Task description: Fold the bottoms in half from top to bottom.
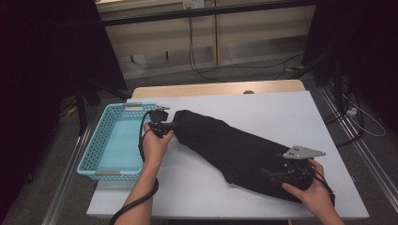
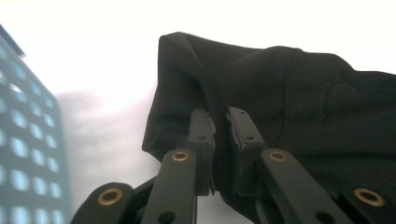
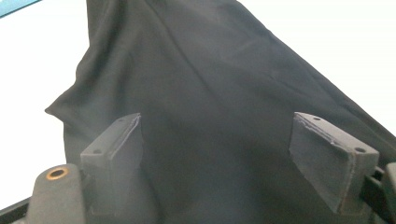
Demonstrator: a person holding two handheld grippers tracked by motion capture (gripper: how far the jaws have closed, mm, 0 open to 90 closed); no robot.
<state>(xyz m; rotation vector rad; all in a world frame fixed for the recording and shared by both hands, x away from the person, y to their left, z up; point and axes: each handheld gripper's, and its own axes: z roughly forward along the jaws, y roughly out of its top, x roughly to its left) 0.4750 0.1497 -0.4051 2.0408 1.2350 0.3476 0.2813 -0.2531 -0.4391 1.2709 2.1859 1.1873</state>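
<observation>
black fabric garment (image 1: 234, 152) pinched at its left end by left gripper (image 2: 220, 122).
garment is laid diagonally across the white worktop (image 1: 263, 112), beside the light-blue plastic basket (image 1: 104, 136); right gripper (image 3: 229, 147) is held spread over its right end.

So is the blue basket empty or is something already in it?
Empty: the high view shows the blue basket's bare bottom; the black cloth lies beside it on the table.

One black cloth (image 1: 234, 150), one turquoise basket (image 1: 105, 145), two claws: left claw (image 1: 170, 125), right claw (image 1: 270, 174), on one worktop (image 1: 281, 108).
</observation>
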